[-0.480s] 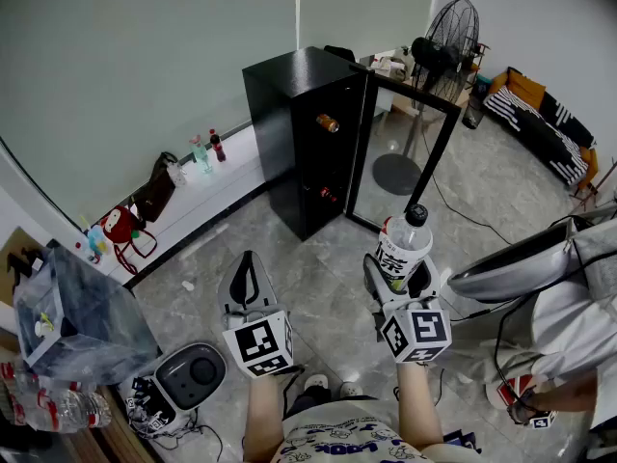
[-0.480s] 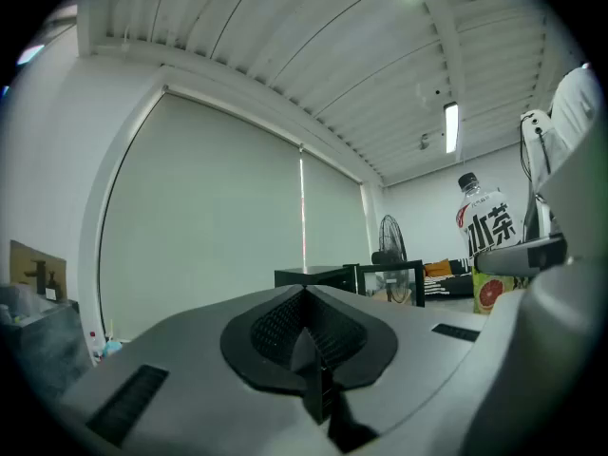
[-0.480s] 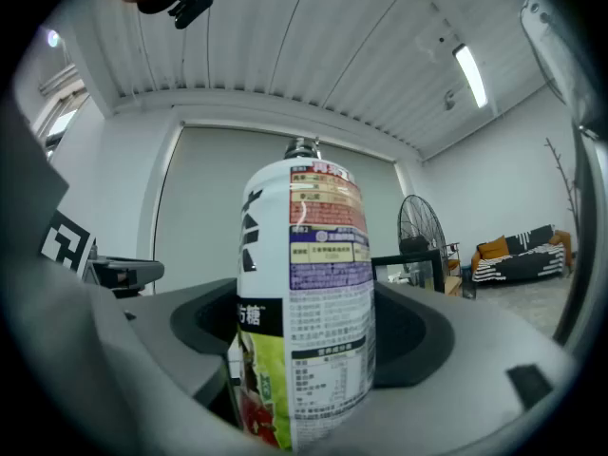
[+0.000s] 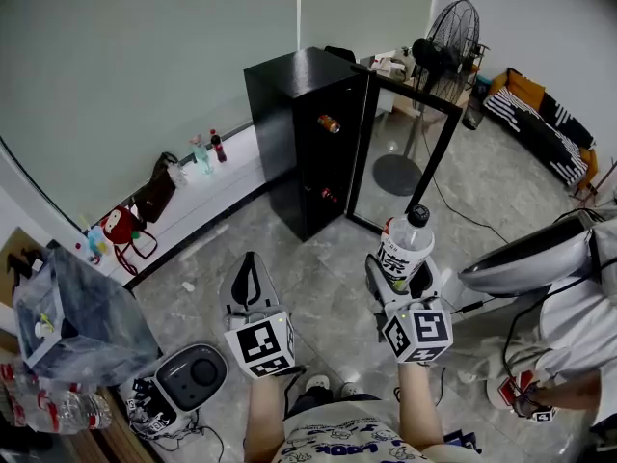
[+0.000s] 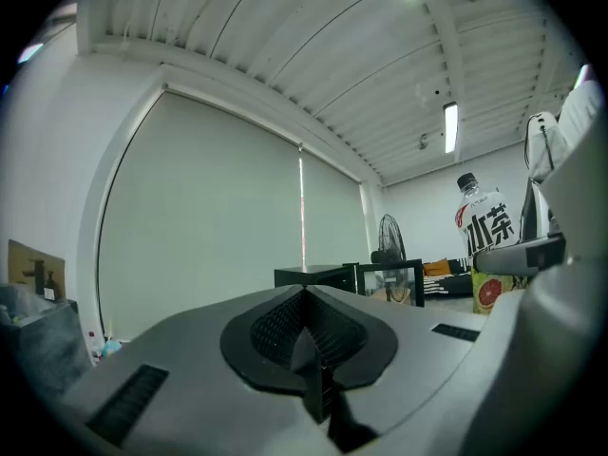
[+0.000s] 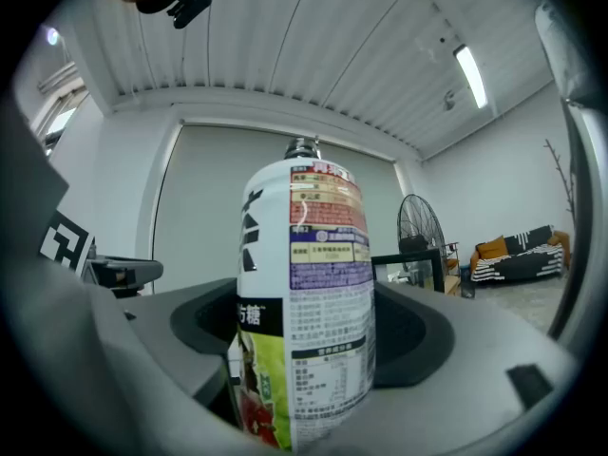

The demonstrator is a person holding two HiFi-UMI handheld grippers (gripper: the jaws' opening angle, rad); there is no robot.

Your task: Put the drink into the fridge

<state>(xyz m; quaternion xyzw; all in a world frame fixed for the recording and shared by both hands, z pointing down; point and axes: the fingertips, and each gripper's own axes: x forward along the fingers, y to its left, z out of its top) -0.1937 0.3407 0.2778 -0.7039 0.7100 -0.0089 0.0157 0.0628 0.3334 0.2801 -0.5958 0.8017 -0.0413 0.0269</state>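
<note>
Transport: right gripper (image 4: 400, 271) clamps white-labelled, black-capped plastic drink bottle (image 4: 405, 242) upright, ready for far black open-doored fridge (image 4: 294, 114); left gripper (image 4: 249, 266) closed, empty.

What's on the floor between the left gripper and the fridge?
Nothing. In the head view only bare floor shows between the left gripper and the fridge.
</note>
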